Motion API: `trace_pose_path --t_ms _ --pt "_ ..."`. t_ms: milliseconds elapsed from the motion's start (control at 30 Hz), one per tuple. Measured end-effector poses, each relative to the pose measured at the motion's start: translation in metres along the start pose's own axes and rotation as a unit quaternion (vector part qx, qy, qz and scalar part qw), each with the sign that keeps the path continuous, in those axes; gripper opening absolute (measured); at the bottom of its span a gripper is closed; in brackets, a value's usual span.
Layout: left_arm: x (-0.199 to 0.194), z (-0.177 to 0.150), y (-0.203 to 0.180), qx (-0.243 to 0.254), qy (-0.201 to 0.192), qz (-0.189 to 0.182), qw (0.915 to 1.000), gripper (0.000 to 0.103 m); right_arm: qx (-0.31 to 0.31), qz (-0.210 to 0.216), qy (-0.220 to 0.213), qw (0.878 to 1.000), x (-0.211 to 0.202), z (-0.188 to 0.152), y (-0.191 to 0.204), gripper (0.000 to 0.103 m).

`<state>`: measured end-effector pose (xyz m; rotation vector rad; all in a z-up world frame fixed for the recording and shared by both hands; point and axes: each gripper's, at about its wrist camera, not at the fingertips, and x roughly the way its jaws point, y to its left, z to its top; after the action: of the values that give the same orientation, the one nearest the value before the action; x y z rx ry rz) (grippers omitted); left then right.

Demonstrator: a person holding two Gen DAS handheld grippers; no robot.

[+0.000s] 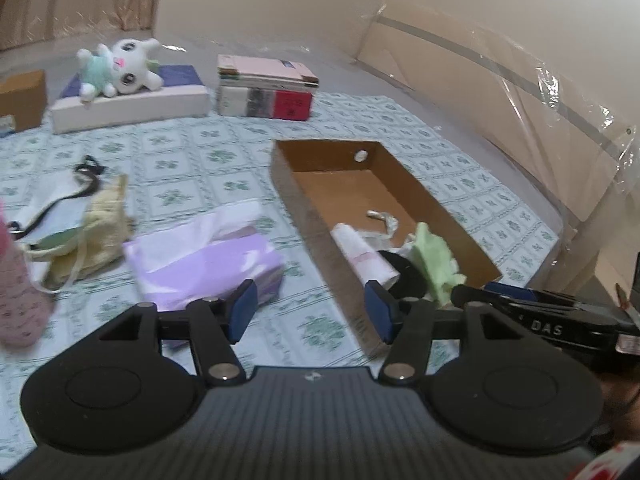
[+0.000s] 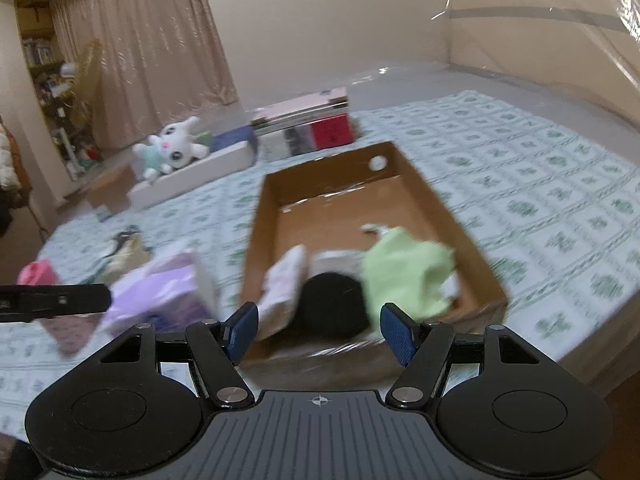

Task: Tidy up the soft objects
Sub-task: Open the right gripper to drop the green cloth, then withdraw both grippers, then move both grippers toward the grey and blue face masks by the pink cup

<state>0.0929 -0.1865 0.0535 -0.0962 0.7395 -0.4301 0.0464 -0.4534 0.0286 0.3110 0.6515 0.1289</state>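
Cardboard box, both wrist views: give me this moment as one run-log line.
cardboard box: holds green cloth, black item, white roll | left gripper: open, empty | right gripper: open, empty | purple tissue pack: outside box

On the bed (image 1: 460, 184), a cardboard box (image 1: 448, 216) holds cloths, perhaps; tissue pack (image 1: 208, 264) left, plush toy (image 1: 120, 66) behind.

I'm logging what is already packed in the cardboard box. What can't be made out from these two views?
- Black round item: right wrist view, motion-blurred; left wrist view, behind the white roll and green cloth.
- Pink item: left wrist view, cut by the left edge.
- Small silvery thing in the cardboard box: too small to name.
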Motion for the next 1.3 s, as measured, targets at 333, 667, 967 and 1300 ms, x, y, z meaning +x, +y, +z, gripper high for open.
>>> trace_pose_path --t_ms 333,667,967,1300 --pt "-0.056 -0.031 0.058 0.0 -0.027 0.086 0.9959 0.065 -0.006 0.052 0.011 0.999 -0.001 -0.014 0.068 0.067" --pt "-0.105 -0.049 0.11 0.011 -0.059 0.141 0.9882 0.065 -0.05 0.088 0.027 0.994 0.015 -0.018 0.135 0.067" --pt "-0.134 -0.057 0.143 0.023 -0.073 0.17 0.9824 0.065 -0.066 0.113 0.04 0.991 0.027 -0.023 0.173 0.067" --pt "-0.147 -0.066 0.169 -0.003 -0.053 0.176 0.983 0.066 -0.079 0.117 0.045 0.989 0.034 -0.029 0.193 0.067"
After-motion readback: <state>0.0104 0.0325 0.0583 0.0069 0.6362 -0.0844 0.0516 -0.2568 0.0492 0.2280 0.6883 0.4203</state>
